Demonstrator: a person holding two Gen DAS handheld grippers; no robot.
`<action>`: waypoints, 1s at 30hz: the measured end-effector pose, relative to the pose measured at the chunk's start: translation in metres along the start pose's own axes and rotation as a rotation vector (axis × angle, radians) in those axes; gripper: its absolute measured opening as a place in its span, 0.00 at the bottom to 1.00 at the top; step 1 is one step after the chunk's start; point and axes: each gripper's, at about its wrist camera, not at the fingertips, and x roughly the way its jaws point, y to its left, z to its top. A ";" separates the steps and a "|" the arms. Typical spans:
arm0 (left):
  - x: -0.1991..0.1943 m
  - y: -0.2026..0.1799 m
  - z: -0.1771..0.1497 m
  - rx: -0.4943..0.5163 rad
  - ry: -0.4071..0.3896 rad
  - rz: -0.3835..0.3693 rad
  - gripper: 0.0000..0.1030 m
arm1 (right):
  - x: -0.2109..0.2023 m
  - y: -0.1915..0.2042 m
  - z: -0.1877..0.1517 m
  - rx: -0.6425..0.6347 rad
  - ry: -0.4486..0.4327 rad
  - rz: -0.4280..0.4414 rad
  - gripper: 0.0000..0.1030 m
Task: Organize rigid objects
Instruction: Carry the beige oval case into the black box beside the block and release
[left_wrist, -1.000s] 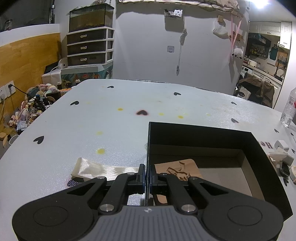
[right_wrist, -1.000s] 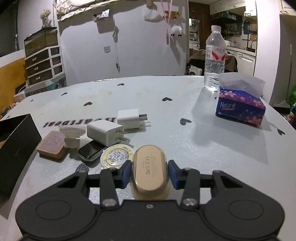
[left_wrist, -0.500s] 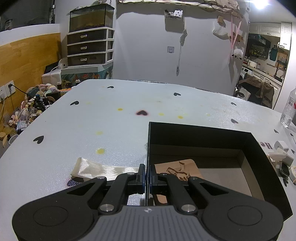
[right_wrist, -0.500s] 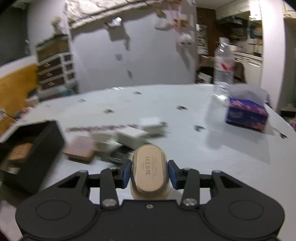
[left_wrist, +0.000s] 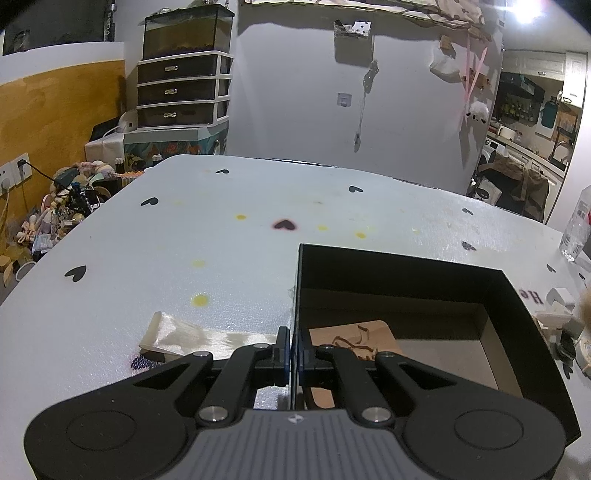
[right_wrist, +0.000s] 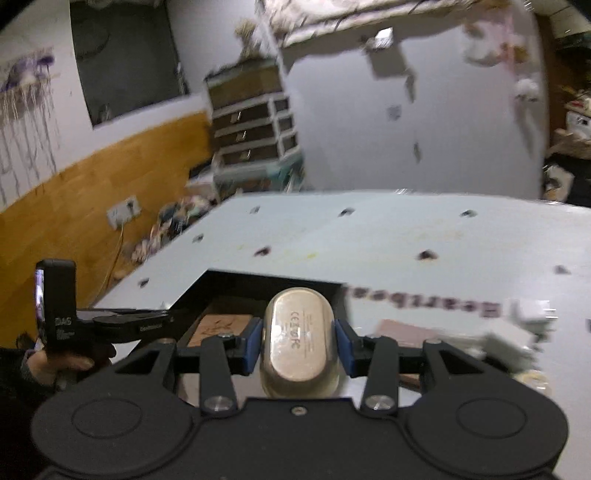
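Note:
My right gripper (right_wrist: 299, 341) is shut on a gold oval case (right_wrist: 299, 336) and holds it above the near edge of the black box (right_wrist: 258, 286). My left gripper (left_wrist: 293, 349) is shut on the box's left wall (left_wrist: 294, 295), one finger inside and one outside. A tan engraved block (left_wrist: 354, 336) lies in the box, also seen in the right wrist view (right_wrist: 218, 326). White chargers (right_wrist: 532, 310) and other small items lie blurred right of the box.
A cream ribbon (left_wrist: 192, 334) lies on the white table (left_wrist: 184, 240) left of the box. A water bottle (left_wrist: 576, 229) stands at the far right edge. The left gripper's body (right_wrist: 74, 317) and hand show at the left in the right wrist view.
My right gripper has swung left with the gold case, from over the pile of small items to above the black box. The left gripper has not moved.

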 end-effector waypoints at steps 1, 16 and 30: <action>0.000 0.000 0.000 -0.002 0.000 -0.001 0.04 | 0.014 0.007 0.004 0.001 0.031 -0.001 0.42; 0.000 0.006 -0.001 -0.019 -0.010 -0.027 0.04 | 0.139 0.046 0.016 0.072 0.252 -0.120 0.42; 0.000 0.008 -0.002 -0.020 -0.014 -0.030 0.04 | 0.140 0.052 0.014 0.056 0.240 -0.116 0.52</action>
